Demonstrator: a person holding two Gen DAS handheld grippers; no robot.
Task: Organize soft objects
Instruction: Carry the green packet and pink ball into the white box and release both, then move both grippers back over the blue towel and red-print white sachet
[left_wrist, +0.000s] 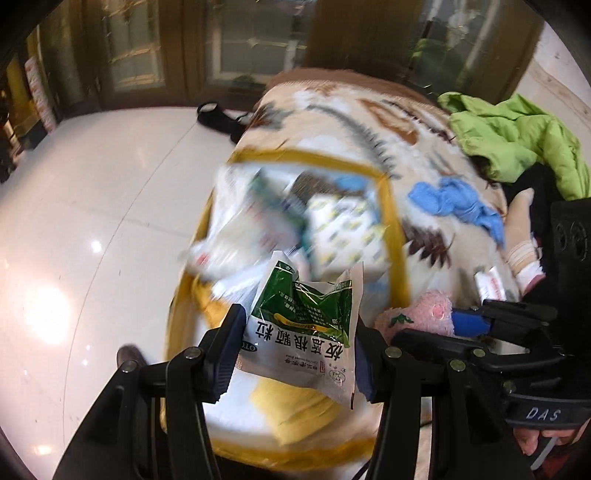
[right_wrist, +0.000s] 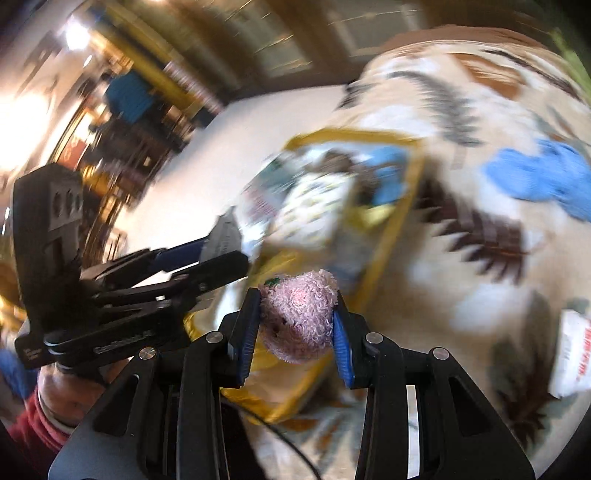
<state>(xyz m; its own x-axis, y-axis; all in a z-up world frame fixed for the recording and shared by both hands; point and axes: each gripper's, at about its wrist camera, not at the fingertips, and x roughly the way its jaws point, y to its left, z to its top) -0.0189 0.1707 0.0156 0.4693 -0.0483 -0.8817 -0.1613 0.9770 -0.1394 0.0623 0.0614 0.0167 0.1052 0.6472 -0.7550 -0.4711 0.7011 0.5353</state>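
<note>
We carry a sachet (left_wrist: 303, 328) pinched in the left hand-held gripper (left_wrist: 295, 354) and a pink plush (right_wrist: 297, 315) pinched in the right hand-held gripper (right_wrist: 295, 332) over the yellow-rimmed bin (left_wrist: 386, 206), needing release inside next.

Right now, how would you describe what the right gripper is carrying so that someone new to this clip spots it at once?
Find the patterned blanket covering the bed, then the yellow-rimmed bin full of packets lying on it. Just in front of that bin, the right gripper is shut on a pink plush toy. It is fuzzy and curly-piled, unlike the glossy green and white sachet in the left gripper.
</note>
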